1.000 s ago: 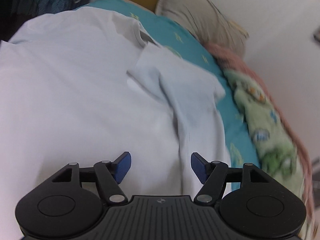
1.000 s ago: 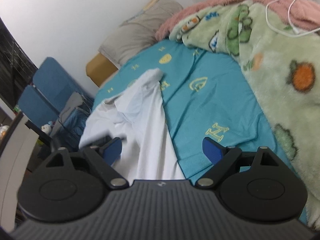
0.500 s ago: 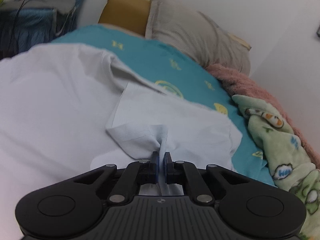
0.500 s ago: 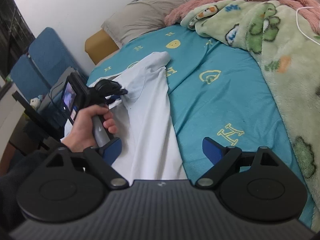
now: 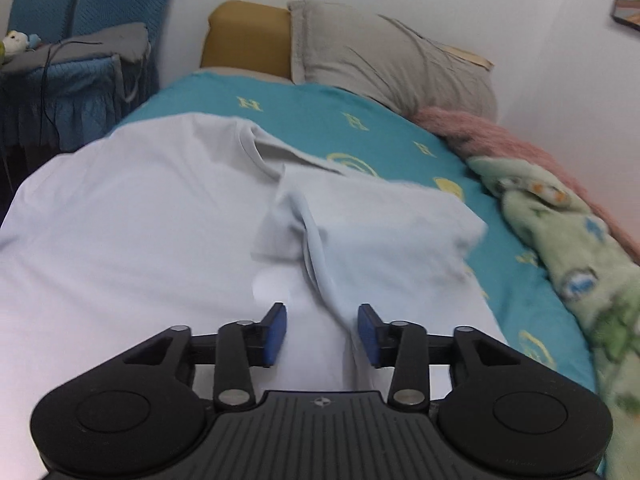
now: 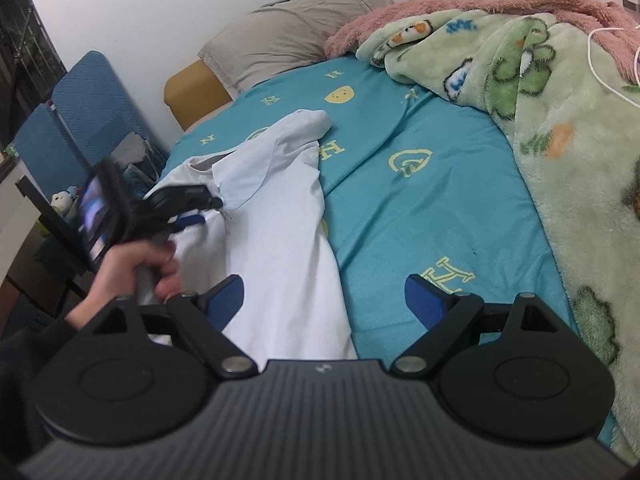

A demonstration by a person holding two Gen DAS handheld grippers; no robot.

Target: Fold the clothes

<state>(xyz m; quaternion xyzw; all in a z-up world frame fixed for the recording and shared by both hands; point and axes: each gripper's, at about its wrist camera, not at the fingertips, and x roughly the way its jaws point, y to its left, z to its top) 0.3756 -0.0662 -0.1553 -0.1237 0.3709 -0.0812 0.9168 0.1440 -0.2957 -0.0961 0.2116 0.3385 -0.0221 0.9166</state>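
Left wrist view: the left gripper (image 5: 322, 330) hangs just over a white shirt (image 5: 132, 216) spread on the bed (image 5: 384, 128). Its jaws have just been opening and stand partly apart; a raised ridge of cloth from the folded-in sleeve (image 5: 380, 232) runs down between the blue pads (image 5: 274, 334), which do not press on it. A grey pillow (image 5: 384, 56) lies at the head of the bed, a green blanket (image 5: 580, 264) along the right edge.

Right wrist view: the right gripper (image 6: 324, 300) has its jaws wide apart and holds nothing, above the shirt's (image 6: 276, 248) near edge and the teal sheet (image 6: 420, 200). To the left, a hand (image 6: 136, 268) grips the left gripper (image 6: 196, 216), poised over the shirt. The blanket (image 6: 560, 120) is heaped on the right.
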